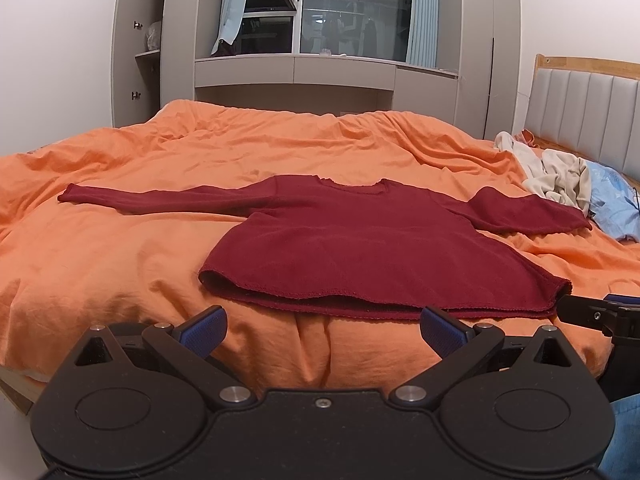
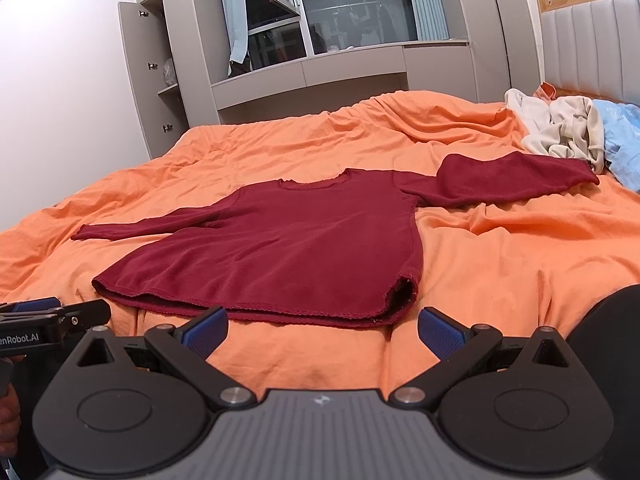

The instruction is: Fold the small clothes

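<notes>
A dark red long-sleeved sweater (image 1: 352, 240) lies flat on the orange bed (image 1: 120, 264), hem toward me, collar away, both sleeves spread out. It also shows in the right wrist view (image 2: 280, 248). My left gripper (image 1: 322, 330) is open and empty, just short of the hem, near its middle. My right gripper (image 2: 322, 330) is open and empty, just short of the hem's right corner. The right gripper's tip shows in the left wrist view (image 1: 592, 314). The left gripper shows in the right wrist view (image 2: 52, 318).
A heap of cream and light blue clothes (image 1: 568, 184) lies at the far right by the padded headboard (image 1: 588, 108); it also shows in the right wrist view (image 2: 568, 132). Grey cabinets (image 1: 136, 40) and a window (image 1: 352, 8) stand beyond the bed.
</notes>
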A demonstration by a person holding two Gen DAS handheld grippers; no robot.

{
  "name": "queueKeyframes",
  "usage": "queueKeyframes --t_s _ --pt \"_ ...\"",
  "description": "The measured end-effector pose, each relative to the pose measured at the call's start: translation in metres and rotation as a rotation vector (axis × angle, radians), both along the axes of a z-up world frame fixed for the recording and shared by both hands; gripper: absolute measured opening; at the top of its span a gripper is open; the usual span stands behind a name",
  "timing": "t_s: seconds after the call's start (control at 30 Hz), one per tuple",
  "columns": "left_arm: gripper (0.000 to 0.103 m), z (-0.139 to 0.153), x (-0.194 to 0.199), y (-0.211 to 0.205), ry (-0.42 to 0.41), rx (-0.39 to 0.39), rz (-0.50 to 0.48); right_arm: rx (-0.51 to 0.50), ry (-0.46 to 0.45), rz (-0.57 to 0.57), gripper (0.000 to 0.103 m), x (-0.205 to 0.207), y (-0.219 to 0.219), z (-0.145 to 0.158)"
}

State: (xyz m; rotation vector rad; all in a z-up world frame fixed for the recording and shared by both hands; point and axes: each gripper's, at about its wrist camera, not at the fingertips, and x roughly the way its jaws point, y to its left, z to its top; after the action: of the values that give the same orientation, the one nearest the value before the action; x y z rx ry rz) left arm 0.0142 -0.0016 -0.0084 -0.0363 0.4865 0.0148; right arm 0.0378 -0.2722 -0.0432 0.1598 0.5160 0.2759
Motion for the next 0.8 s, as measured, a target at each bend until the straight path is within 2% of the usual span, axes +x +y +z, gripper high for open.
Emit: queueKeyframes --t_s 0.5,0.8 --pt "0.102 -0.007 0.025 -0.010 0.065 0.021 -0.014 0.029 0.059 -0.011 0.103 0.024 -0.009 -0.013" --pt "0.102 -0.009 0.061 -0.023 0.113 0.024 -0.048 0.048 0.093 -0.040 0.103 0.061 -0.021 -0.012"
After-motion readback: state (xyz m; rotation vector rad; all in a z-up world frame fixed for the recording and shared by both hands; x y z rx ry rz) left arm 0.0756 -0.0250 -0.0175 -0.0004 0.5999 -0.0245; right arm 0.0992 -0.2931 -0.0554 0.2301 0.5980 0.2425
